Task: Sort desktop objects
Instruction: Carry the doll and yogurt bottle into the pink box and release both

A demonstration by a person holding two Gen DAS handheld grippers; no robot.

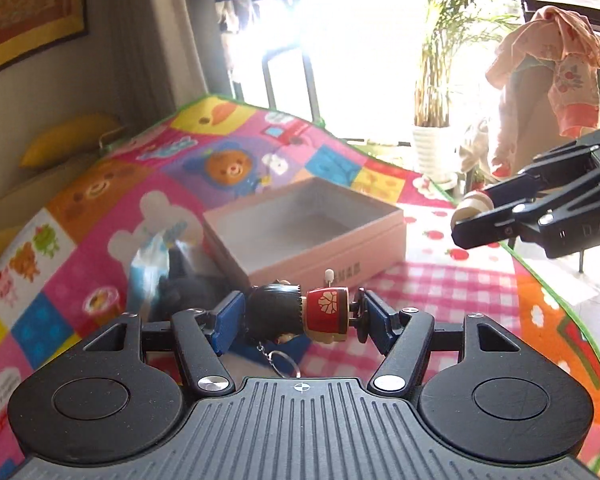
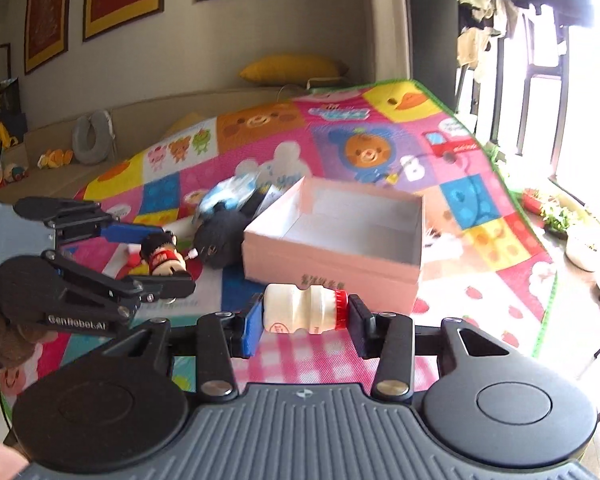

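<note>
My left gripper is shut on a small wooden doll keychain, black-haired with a red body, held sideways above the mat; its key ring dangles below. That gripper and its doll also show at the left of the right wrist view. My right gripper is shut end to end on a small white drink bottle with a red cap. The bottle shows in the right gripper at the left wrist view's right edge. An open, empty pink box lies ahead of both.
A colourful cartoon play mat covers the surface. A black plush toy and a blue-white packet lie left of the box. A sofa with a yellow cushion stands behind; a potted palm is beyond the mat's edge.
</note>
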